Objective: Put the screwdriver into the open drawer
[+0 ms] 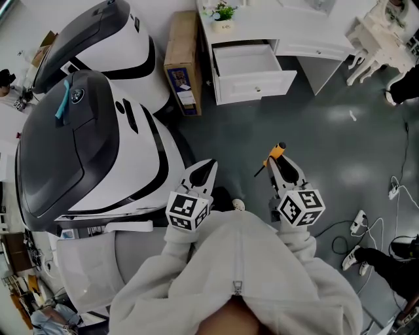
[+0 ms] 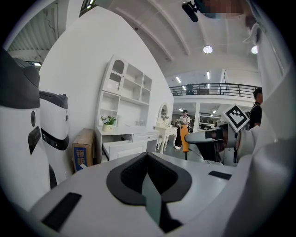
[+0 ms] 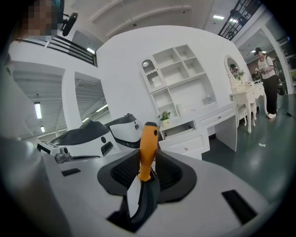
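The screwdriver (image 1: 275,154) has an orange handle and a dark shaft that slants down to the left. My right gripper (image 1: 277,165) is shut on it, and in the right gripper view the orange handle (image 3: 148,147) stands up between the pads (image 3: 163,170). My left gripper (image 1: 208,165) is shut on nothing and hangs beside it, over the grey floor. The open drawer (image 1: 252,69) of the white desk (image 1: 288,26) lies well ahead of both grippers. It also shows as the drawer (image 3: 177,130) in the right gripper view and the drawer (image 2: 121,149) in the left gripper view.
Two big white and dark grey machines (image 1: 85,150) fill the left side. A cardboard box (image 1: 182,62) leans beside the desk, and a potted plant (image 1: 224,12) stands on top. White ornate furniture (image 1: 376,39) is at the far right. Cables and a power strip (image 1: 359,222) lie on the floor.
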Demonstrator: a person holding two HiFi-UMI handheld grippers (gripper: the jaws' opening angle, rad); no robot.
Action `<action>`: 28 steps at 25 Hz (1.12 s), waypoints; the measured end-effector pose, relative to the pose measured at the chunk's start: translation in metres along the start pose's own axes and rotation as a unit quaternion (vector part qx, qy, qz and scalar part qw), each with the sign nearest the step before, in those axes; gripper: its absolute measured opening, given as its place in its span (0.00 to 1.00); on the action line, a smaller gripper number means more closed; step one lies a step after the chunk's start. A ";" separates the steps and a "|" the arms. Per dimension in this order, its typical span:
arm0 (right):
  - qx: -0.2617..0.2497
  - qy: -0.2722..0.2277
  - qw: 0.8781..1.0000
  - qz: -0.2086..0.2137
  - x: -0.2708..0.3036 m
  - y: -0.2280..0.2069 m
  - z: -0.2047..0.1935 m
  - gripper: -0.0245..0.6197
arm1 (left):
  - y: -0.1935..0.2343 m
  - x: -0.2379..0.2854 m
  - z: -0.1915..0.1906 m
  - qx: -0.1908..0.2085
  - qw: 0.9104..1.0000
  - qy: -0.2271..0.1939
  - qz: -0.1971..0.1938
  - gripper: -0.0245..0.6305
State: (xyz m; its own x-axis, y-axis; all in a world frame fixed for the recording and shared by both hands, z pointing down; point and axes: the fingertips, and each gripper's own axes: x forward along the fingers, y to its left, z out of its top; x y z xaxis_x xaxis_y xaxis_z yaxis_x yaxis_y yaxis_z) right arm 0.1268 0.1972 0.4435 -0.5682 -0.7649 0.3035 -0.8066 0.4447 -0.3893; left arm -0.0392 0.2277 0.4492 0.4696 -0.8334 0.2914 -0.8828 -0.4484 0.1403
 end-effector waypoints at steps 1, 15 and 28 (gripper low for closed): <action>0.001 -0.001 1.000 0.000 -0.001 -0.001 0.001 0.22 | -0.001 0.001 0.001 0.000 1.000 0.001 -0.001 0.06; 0.001 0.005 1.000 -0.010 0.017 -0.027 0.013 0.22 | 0.006 0.043 0.014 0.002 1.000 0.001 -0.009 0.06; 0.000 0.010 1.000 -0.010 0.072 -0.057 0.051 0.22 | 0.035 0.110 0.047 0.000 1.000 -0.004 -0.017 0.06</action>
State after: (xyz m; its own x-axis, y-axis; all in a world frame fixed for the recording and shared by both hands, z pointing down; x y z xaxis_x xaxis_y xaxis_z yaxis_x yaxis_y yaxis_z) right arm 0.1402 0.0931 0.4431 -0.5553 -0.7644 0.3277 -0.8177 0.4300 -0.3828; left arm -0.0180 0.1047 0.4418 0.4996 -0.8199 0.2794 -0.8662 -0.4769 0.1493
